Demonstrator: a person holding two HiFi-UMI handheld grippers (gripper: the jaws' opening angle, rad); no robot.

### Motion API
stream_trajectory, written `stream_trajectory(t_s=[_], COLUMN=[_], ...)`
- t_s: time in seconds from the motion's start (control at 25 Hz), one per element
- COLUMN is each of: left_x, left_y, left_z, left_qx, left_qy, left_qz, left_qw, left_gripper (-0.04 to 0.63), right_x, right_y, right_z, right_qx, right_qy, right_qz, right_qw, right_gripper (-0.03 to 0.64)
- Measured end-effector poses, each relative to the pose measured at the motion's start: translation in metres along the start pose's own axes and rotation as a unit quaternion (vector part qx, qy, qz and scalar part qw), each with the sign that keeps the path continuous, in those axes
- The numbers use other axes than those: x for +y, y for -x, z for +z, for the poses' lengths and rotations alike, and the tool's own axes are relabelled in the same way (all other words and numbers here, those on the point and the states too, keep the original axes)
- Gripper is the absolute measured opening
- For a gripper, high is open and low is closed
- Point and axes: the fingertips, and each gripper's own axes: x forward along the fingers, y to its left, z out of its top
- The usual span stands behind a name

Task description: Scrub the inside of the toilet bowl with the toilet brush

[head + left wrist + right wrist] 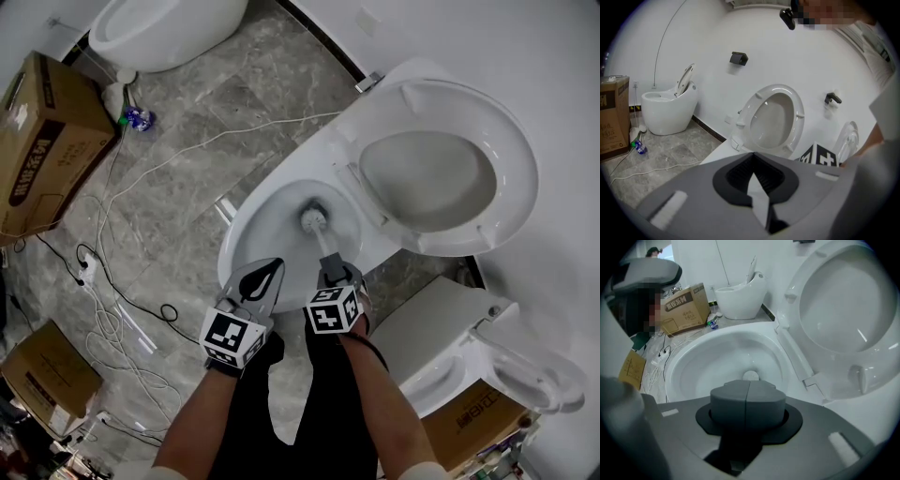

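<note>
The white toilet bowl [267, 211] stands open, its seat and lid [441, 178] raised to the right. Down in the bowl's bottom is the toilet brush head [314, 220]; its pale handle runs back to my right gripper [330, 270], which is shut on it above the near rim. In the right gripper view, the shut right gripper [748, 401] hides the handle, and only the brush tip [751, 376] shows beyond it over the bowl [712, 357]. My left gripper [265, 274] hovers just left of the right one, shut and holding nothing. The left gripper [754, 174] faces the raised lid [776, 119].
A second toilet [169, 28] stands at the back left, a third [450, 352] close on the right. Cardboard boxes [42, 141] [47, 370] line the left side. White and black cables [112, 281] trail over the grey tile floor, near a small blue bottle [139, 118].
</note>
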Motion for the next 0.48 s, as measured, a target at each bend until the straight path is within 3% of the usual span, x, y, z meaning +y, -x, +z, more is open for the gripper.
stream_trajectory(t_s=[0.48], left_x=[-0.049], left_y=[0.058], left_z=[0.066], left_qx=[0.001], left_qy=[-0.009], left_qz=[-0.016], left_qw=[0.9998], left_gripper=[0.006], right_x=[-0.001], right_y=[0.151], right_z=[0.008], right_qx=[-0.071], right_qy=[-0.061], right_qz=[0.014], right_qw=[0.996], right_gripper=[0.161])
